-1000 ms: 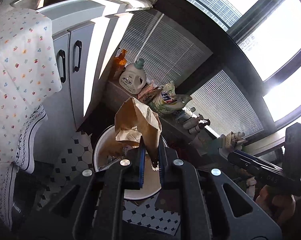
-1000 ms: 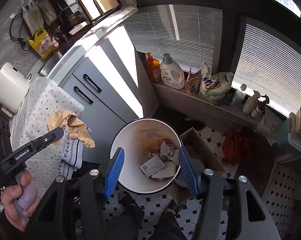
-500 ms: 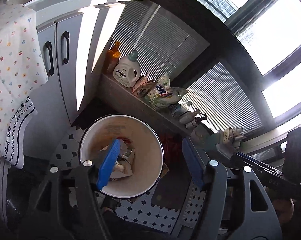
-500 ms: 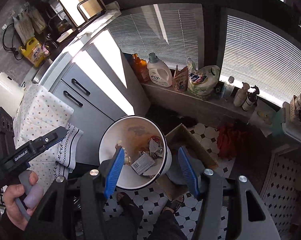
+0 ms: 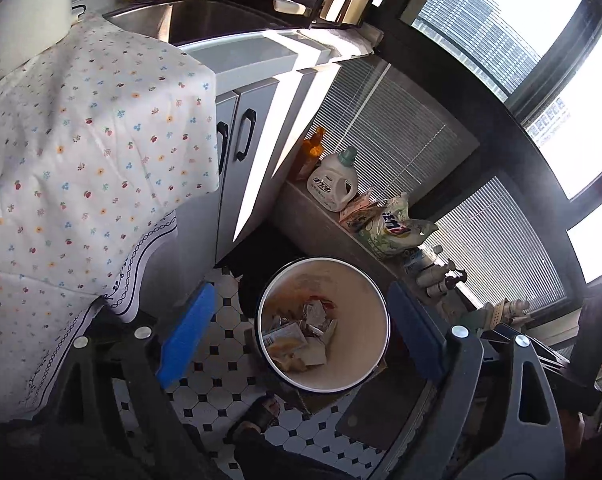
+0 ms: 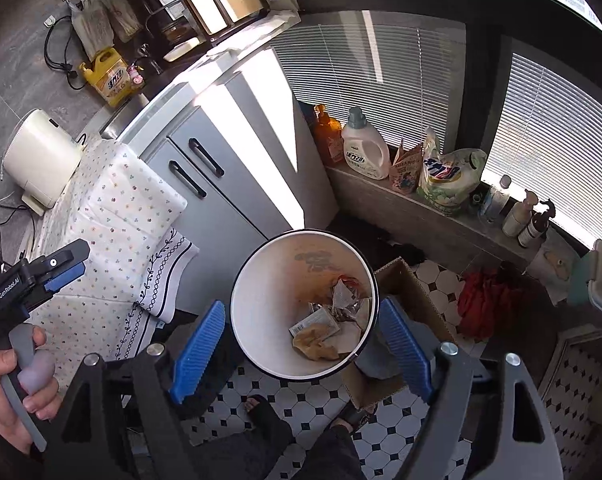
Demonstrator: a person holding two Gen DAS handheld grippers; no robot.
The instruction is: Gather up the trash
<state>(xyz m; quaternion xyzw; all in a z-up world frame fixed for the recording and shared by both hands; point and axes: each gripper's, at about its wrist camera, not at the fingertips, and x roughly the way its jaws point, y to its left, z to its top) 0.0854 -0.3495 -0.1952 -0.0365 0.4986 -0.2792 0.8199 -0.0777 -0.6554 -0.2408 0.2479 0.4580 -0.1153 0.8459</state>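
- The white trash bin (image 5: 375, 322) stands on the tiled floor; crumpled brown paper (image 6: 315, 342) and wrappers lie inside it.
- Left gripper (image 5: 301, 336) and right gripper (image 6: 301, 340) both hang above the bin, jaws wide apart and empty.
- Any further trash probably lies away from the bin; none shows.
- "GenRobot.AI" reads on the left gripper's body, seen left of the bin.
- The white detergent jug (image 6: 365, 150) beyond the bin has an unreadable label.

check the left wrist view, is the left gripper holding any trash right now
No, the left gripper has its blue fingers spread wide with nothing between them, above the white bin.
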